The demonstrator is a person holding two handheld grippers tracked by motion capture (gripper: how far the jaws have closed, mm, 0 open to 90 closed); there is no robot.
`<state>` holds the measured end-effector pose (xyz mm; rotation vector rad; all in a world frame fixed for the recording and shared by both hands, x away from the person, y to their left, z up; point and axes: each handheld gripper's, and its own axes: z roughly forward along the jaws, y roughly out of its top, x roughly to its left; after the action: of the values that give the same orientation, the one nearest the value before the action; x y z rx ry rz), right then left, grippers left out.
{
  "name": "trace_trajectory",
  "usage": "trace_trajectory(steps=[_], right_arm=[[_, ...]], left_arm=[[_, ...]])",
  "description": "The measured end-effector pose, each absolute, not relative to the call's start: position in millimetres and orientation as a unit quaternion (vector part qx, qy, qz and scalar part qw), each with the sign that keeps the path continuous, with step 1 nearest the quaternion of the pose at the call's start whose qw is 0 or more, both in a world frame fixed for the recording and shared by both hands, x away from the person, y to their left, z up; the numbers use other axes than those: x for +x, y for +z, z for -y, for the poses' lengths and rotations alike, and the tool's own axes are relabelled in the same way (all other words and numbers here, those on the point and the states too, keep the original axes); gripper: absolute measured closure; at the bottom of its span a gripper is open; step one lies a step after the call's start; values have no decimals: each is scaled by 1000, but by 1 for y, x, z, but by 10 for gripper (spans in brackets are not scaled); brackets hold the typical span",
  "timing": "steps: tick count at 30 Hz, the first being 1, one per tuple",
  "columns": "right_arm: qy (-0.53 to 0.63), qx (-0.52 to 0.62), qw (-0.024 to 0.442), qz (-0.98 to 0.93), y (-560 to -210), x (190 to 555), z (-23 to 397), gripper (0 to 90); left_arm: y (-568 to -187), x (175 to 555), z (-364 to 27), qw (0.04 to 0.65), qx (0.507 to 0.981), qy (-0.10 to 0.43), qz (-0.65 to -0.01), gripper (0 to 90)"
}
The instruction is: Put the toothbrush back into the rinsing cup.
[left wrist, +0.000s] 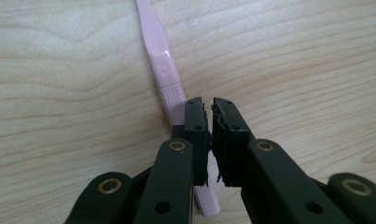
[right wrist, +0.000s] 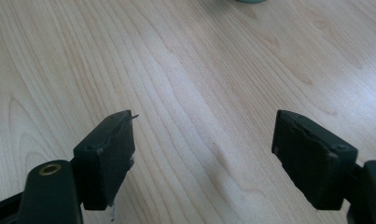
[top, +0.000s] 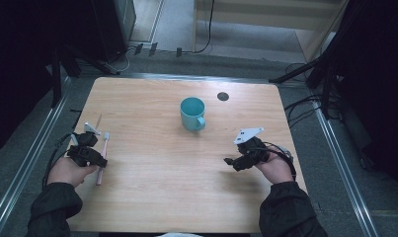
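A light wood-grain worktop with rounded corners is seen. A teal mug stands upright on it, past the middle, handle turned toward the near edge. A pink toothbrush lies flat near the left edge. A small dark round disc is set near the far edge.

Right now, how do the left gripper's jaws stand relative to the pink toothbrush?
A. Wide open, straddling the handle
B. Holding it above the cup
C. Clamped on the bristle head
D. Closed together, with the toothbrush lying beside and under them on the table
D. In the left gripper view the left gripper has its jaws pressed together with nothing between them, while the pink toothbrush lies flat on the table, passing under the left jaw.
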<state>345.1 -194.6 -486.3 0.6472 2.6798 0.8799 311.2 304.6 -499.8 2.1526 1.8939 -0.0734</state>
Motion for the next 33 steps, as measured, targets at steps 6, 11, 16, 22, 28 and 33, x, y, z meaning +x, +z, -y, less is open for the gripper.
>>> trace_trajectory(steps=[6, 11, 16, 22, 28, 33], right_arm=[[300, 224, 122, -919, -487, 345, 195, 211], [298, 221, 122, -921, -487, 344, 195, 211], [294, 224, 121, -921, -488, 343, 197, 211], [293, 227, 123, -921, -489, 339, 201, 211], [291, 232, 125, -920, -489, 336, 205, 211], [291, 233, 129, -919, -489, 335, 208, 211]], left_arm=[[-493, 314, -308, 137, 744, -8, -655, 816], [-493, 319, -313, 137, 735, -4, -664, 782], [-495, 327, -315, 135, 733, 0, -667, 749], [-498, 334, -314, 127, 735, 3, -666, 724], [-501, 340, -313, 115, 737, 0, -666, 716], [-502, 342, -311, 108, 738, 1, -666, 715]])
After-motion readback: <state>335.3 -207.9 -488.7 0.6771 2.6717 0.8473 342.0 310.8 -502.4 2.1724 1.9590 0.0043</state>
